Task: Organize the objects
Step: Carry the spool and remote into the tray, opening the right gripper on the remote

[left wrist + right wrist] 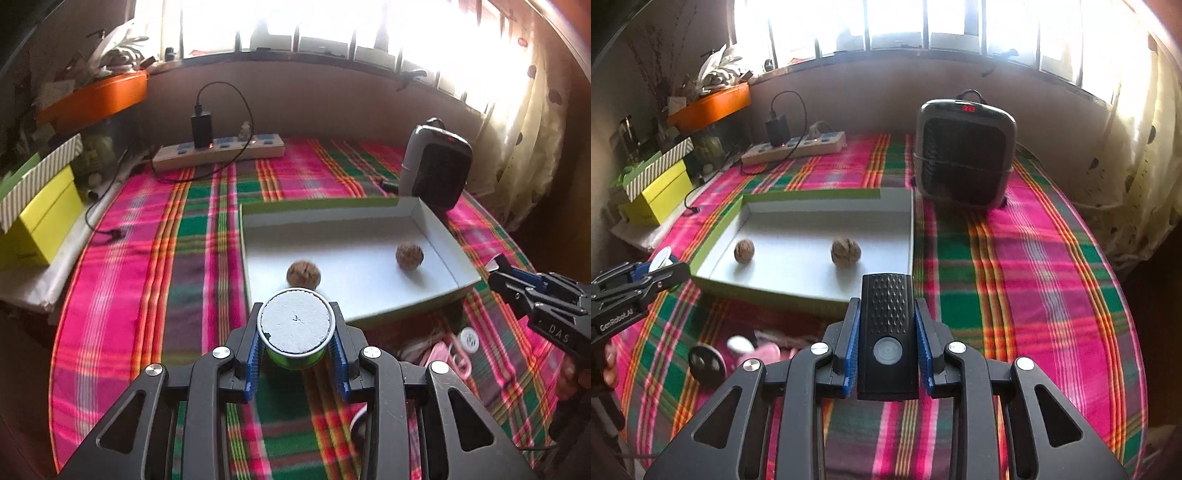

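Note:
My left gripper is shut on a round green tin with a grey-white lid, held above the plaid cloth just in front of the tray. The shallow white tray with green sides holds two walnuts. My right gripper is shut on a black oblong device with a round button, near the tray's front right corner. Both walnuts show there too. Each gripper shows at the edge of the other's view: right gripper, left gripper.
A dark heater stands behind the tray on the right. A power strip with a charger lies at the back. Boxes are stacked at the left. Pink items, a white cap and a black disc lie before the tray.

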The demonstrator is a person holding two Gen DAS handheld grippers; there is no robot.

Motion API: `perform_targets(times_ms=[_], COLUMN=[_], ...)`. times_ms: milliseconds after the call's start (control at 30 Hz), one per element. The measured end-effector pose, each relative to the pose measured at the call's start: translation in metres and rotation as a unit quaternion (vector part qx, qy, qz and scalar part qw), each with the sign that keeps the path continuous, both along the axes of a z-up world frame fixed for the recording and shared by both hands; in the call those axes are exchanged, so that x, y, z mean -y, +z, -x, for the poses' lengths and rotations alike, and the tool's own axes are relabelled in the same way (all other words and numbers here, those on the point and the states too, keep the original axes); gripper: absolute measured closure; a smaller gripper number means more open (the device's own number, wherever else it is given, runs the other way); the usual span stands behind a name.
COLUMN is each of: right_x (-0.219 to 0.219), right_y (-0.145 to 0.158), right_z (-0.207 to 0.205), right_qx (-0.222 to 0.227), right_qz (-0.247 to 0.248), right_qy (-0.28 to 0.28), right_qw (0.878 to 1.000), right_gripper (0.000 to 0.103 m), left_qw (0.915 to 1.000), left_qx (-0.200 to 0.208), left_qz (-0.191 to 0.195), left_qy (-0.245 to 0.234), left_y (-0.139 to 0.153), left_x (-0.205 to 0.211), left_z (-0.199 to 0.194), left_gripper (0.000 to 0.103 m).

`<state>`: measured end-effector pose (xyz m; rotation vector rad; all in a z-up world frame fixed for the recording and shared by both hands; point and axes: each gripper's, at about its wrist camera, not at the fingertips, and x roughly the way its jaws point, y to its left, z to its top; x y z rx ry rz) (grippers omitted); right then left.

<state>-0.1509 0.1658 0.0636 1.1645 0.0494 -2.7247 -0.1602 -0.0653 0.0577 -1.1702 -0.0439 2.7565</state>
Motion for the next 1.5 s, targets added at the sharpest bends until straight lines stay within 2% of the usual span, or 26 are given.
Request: perform_targets(times_ms=[333, 767, 1500], right_x=[0.010, 0.018, 0.031], right_y=[0.006, -0.009, -0.031], right_z=[0.045, 0.102, 0.136], right_qx=[0.006, 0.033, 0.058], right_qz=[0.007, 0.003, -0.008], right_qy=[0.016, 0.029, 0.041], right_qw=[1.000, 0.999, 0.997], right_gripper=[0.075, 0.075, 0.075], left_qw=[0.9999, 0.9992, 0.9983], left_qx=[0.006, 0.035, 0.057], left_qz=[-0.007, -0.012, -0.001], left_qy=[-0.014, -0.016, -0.016], left_y=[0.003, -0.017, -0.040], left_x=[-0.004, -0.009, -0.016], left_z=[0.043, 0.095, 0.128], left_gripper=[0.073, 0.073, 0.073])
